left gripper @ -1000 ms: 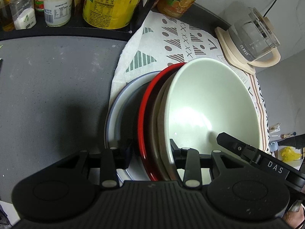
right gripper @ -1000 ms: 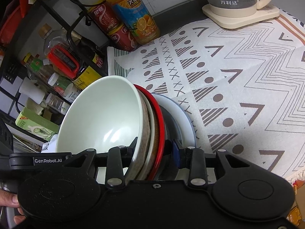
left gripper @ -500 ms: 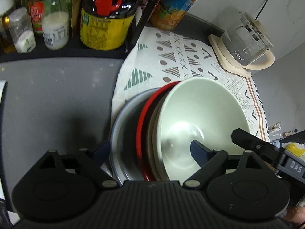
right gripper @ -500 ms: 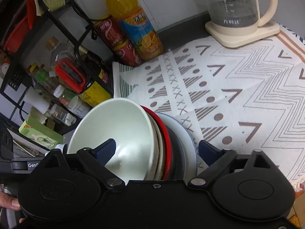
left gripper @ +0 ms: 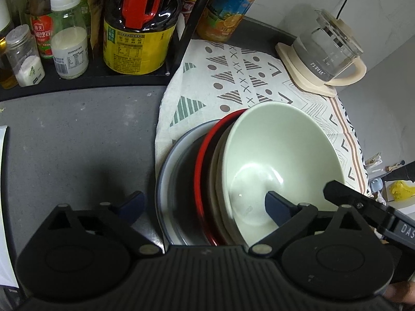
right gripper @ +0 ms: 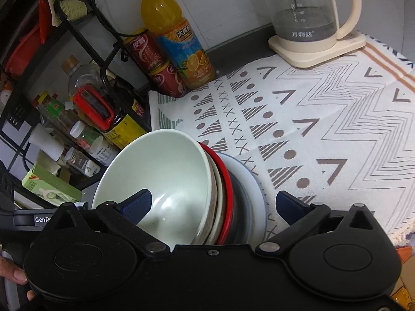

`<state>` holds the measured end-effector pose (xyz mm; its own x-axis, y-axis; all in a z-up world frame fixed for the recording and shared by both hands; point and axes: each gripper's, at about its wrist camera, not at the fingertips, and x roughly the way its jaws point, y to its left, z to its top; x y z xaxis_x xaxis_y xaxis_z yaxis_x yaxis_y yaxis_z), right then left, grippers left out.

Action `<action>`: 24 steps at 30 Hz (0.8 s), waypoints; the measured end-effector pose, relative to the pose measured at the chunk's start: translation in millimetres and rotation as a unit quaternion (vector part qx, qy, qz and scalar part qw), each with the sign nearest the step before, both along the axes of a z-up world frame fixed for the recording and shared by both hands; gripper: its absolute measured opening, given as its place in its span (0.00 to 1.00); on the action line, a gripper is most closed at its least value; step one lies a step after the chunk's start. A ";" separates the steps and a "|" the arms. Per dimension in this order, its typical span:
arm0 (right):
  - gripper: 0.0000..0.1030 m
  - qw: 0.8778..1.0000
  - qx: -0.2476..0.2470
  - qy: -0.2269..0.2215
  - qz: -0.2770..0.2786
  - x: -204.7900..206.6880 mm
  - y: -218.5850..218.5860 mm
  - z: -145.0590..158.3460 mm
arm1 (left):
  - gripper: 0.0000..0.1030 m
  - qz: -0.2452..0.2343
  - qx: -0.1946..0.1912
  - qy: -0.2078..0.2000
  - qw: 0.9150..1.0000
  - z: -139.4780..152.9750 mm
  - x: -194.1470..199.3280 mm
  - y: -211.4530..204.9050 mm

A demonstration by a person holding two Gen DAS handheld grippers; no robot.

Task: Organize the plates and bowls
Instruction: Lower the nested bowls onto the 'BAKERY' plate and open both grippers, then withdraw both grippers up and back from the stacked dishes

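A stack of dishes rests on the patterned cloth [left gripper: 233,77]: a pale green bowl [left gripper: 280,155] on top, beige dishes and a red-rimmed plate [left gripper: 205,160] under it, and a grey-blue rimmed plate [left gripper: 166,181] at the bottom. The stack also shows in the right wrist view, with the green bowl [right gripper: 166,171] and the red-rimmed plate [right gripper: 228,181]. My left gripper [left gripper: 205,204] is open, its jaws spread either side of the stack's edge. My right gripper [right gripper: 215,204] is open and straddles the opposite edge.
A black rack [left gripper: 85,80] with bottles and jars stands to the left. An orange juice bottle [right gripper: 176,41] and red cans [right gripper: 155,64] stand at the back. A glass kettle [right gripper: 308,15] sits on its base on the cloth. Grey counter [left gripper: 77,134] lies left of the cloth.
Both grippers were shut on the stack's rim one second ago. Both have opened and drawn back a little. The stack stays on the cloth.
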<state>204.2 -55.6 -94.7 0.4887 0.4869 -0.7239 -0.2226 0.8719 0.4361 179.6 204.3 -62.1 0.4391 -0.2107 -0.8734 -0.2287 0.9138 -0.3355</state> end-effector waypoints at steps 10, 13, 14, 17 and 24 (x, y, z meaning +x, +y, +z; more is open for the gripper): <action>1.00 0.998 -0.017 -0.047 -0.030 -10.4 -15.5 14.8 | 1.00 -0.003 0.019 -0.031 0.999 20.3 -8.0 -0.2; 1.00 0.997 -0.024 -0.063 -0.036 -17.8 -22.0 19.2 | 1.00 0.009 0.024 -0.038 0.999 24.8 -13.5 -1.1; 1.00 0.997 -0.024 -0.068 -0.040 -21.8 -25.5 20.6 | 1.00 0.012 0.030 -0.040 0.999 27.0 -16.2 -2.1; 1.00 0.996 -0.027 -0.068 -0.056 -34.3 -39.2 23.2 | 1.00 0.026 0.033 -0.044 0.998 37.8 -26.4 -3.9; 1.00 0.991 -0.042 -0.096 -0.078 -70.9 -69.9 40.8 | 1.00 0.021 0.050 -0.065 0.996 53.6 -54.0 -21.9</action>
